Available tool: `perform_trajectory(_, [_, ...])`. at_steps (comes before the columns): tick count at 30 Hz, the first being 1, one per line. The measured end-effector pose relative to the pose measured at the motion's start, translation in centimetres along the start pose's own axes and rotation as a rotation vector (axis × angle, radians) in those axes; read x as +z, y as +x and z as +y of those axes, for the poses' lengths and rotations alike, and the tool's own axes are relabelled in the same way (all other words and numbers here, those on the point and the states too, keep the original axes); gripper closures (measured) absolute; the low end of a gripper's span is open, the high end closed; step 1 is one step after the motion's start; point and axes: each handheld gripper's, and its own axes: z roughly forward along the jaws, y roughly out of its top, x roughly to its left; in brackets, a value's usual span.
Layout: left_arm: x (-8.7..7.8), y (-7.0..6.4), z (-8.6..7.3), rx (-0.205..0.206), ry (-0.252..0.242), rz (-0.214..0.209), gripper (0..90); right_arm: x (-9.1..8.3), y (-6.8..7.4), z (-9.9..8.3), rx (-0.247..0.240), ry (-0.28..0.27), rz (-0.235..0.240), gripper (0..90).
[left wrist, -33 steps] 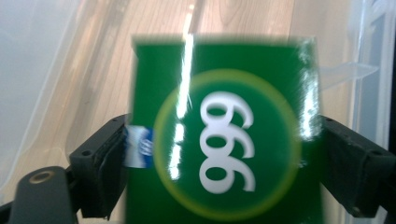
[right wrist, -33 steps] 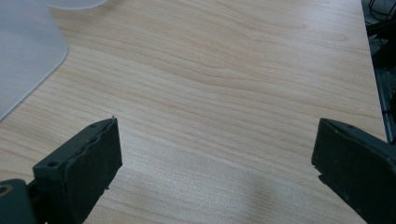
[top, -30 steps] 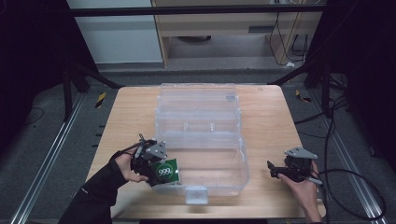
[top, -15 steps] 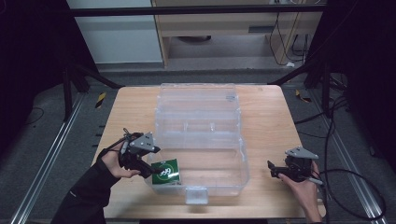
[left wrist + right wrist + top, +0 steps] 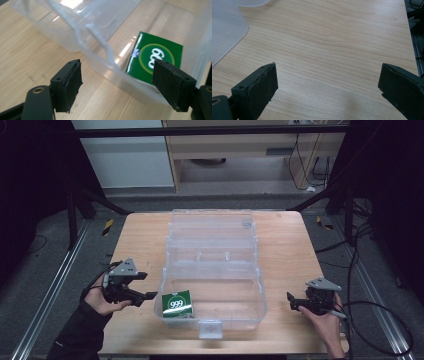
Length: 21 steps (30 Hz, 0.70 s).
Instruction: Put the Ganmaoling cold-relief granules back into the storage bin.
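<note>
A clear plastic box (image 5: pixel 250 285) lies open in the middle of the wooden table, its lid folded back toward the far side. Inside its front left corner leans a green packet marked 999 (image 5: pixel 177 303) (image 5: pixel 153 57). My left gripper (image 5: pixel 145 286) (image 5: pixel 125 87) is open just outside the box's left wall, a short way from the packet, with nothing between its jaws. My right gripper (image 5: pixel 290 301) (image 5: pixel 327 90) is open too, low over bare wood to the right of the box.
The wooden table (image 5: pixel 295 250) has bare room on both sides of the box. A corner of the box (image 5: pixel 227 30) is at the upper left of the right gripper view. Metal frame rails and cables lie on the floor around the table.
My left gripper has let go of the green packet, which now rests inside the box, and has drawn back to the left. The right gripper has stayed put.
</note>
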Motion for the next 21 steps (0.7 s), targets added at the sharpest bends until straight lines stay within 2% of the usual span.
perform_trajectory(1, [0.0,0.0,0.0,0.000,0.000,0.000,23.2,0.0,0.0,0.0,-0.002,0.000,-0.001,2.8])
perform_trajectory(5, [-0.3,0.8,-1.4,-0.059,-0.027,0.046,23.1,0.0,-0.1,0.0,-0.005,0.000,-0.004,2.6])
perform_trajectory(6, [-0.3,1.2,-2.1,-0.096,-0.047,0.070,22.6,0.0,-0.1,0.0,-0.004,0.001,-0.004,2.5])
perform_trajectory(8, [-0.2,1.7,-3.0,-0.134,-0.067,0.101,21.9,0.0,-0.1,0.0,-0.003,0.000,-0.005,2.4])
perform_trajectory(9, [-0.2,1.7,-3.0,-0.134,-0.067,0.101,21.7,0.0,-0.1,0.0,-0.003,0.000,-0.005,2.4])
perform_trajectory(10, [0.0,2.0,-3.6,-0.162,-0.071,0.120,21.2,0.0,-0.1,-0.1,-0.001,-0.001,-0.005,2.4])
perform_trajectory(11, [0.0,2.0,-3.6,-0.162,-0.071,0.120,20.8,0.0,-0.1,-0.1,-0.001,-0.001,-0.005,2.4])
perform_trajectory(15, [0.4,2.6,-5.0,-0.212,-0.088,0.169,20.8,0.0,-0.1,-0.1,-0.001,0.000,-0.007,2.2])
perform_trajectory(16, [0.4,2.6,-5.0,-0.212,-0.088,0.169,20.8,0.0,-0.1,-0.1,-0.001,0.000,-0.007,2.2])
perform_trajectory(21, [1.3,3.0,-6.5,-0.273,-0.101,0.195,21.0,0.0,-0.2,-0.1,-0.001,-0.002,-0.009,2.0])
